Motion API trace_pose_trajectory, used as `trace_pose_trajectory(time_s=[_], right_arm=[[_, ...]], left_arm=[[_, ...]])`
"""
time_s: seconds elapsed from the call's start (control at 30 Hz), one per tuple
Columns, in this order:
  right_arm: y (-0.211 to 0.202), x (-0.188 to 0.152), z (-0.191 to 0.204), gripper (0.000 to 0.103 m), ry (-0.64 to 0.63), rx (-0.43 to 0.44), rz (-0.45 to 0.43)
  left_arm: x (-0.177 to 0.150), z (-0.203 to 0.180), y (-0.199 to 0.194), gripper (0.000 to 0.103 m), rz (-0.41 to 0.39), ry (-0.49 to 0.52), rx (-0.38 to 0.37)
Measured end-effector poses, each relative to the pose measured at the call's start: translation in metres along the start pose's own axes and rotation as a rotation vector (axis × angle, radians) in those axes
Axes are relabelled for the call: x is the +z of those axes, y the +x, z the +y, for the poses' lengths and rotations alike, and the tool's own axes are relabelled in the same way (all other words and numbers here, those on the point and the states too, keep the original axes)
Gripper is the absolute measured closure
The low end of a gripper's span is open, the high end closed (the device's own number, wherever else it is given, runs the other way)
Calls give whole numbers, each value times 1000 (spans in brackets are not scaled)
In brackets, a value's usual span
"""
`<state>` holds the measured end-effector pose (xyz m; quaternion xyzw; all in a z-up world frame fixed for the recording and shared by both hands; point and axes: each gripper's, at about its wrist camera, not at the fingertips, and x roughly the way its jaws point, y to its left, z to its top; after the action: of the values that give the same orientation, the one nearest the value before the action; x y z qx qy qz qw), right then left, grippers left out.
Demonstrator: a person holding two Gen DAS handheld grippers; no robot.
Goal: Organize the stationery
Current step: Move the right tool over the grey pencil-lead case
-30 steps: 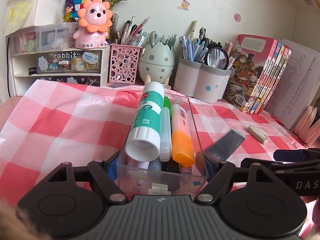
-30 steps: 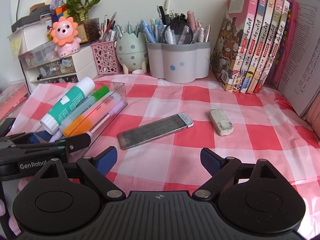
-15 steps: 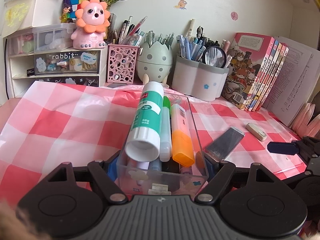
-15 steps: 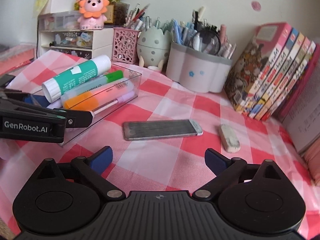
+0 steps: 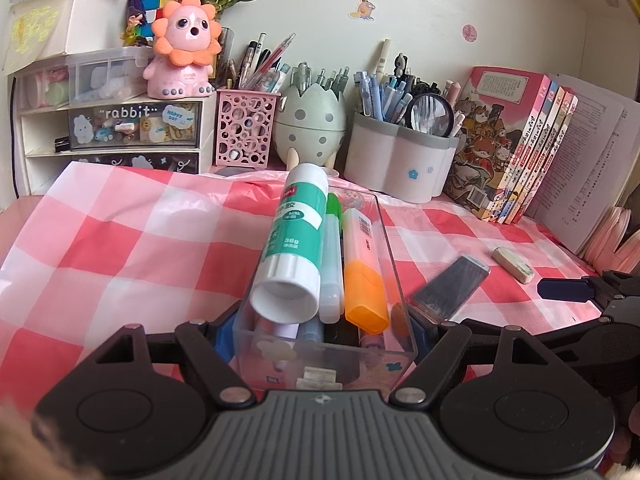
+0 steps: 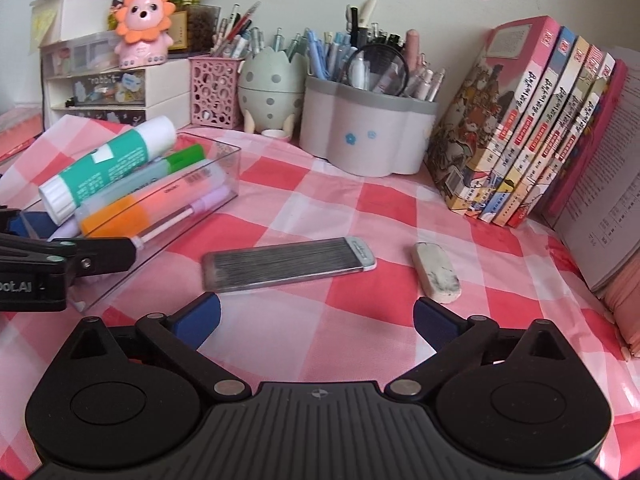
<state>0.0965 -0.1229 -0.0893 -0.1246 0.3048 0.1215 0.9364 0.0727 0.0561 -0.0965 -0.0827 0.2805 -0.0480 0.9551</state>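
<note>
My left gripper (image 5: 322, 336) is shut on the near end of a clear plastic box (image 5: 324, 354) resting on the checked cloth. In the box lie a green-and-white glue stick (image 5: 298, 240), an orange highlighter (image 5: 362, 276) and several other pens. In the right wrist view the box (image 6: 192, 216) is at the left. My right gripper (image 6: 316, 314) hangs open and wide, with nothing between its fingers. Just beyond its tips lies a flat grey pencil-lead case (image 6: 288, 264). A worn white eraser (image 6: 436, 272) lies to the right of the case.
Along the back wall stand a grey flower-shaped pen holder (image 6: 368, 136), an egg-shaped holder (image 6: 272, 92), a pink lattice cup (image 6: 212, 92) and a small drawer unit (image 5: 112, 132) with a pink lion toy on top. Books (image 6: 532, 128) lean at the right.
The right gripper's jaws spread wider, its view rolled, and it drew a little closer to the lead case. The left gripper and the box stayed put.
</note>
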Motion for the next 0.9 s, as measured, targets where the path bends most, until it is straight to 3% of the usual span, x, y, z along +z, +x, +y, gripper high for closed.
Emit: trace_pose_trajectory(time_s=[0.7, 0.9], right_arm=[[0, 4, -20, 6, 25, -111, 21], [-3, 10, -13, 6, 36, -2, 16]], left_arm=[[0, 1, 0, 50, -1, -3, -2], [0, 1, 0, 50, -1, -3, -2]])
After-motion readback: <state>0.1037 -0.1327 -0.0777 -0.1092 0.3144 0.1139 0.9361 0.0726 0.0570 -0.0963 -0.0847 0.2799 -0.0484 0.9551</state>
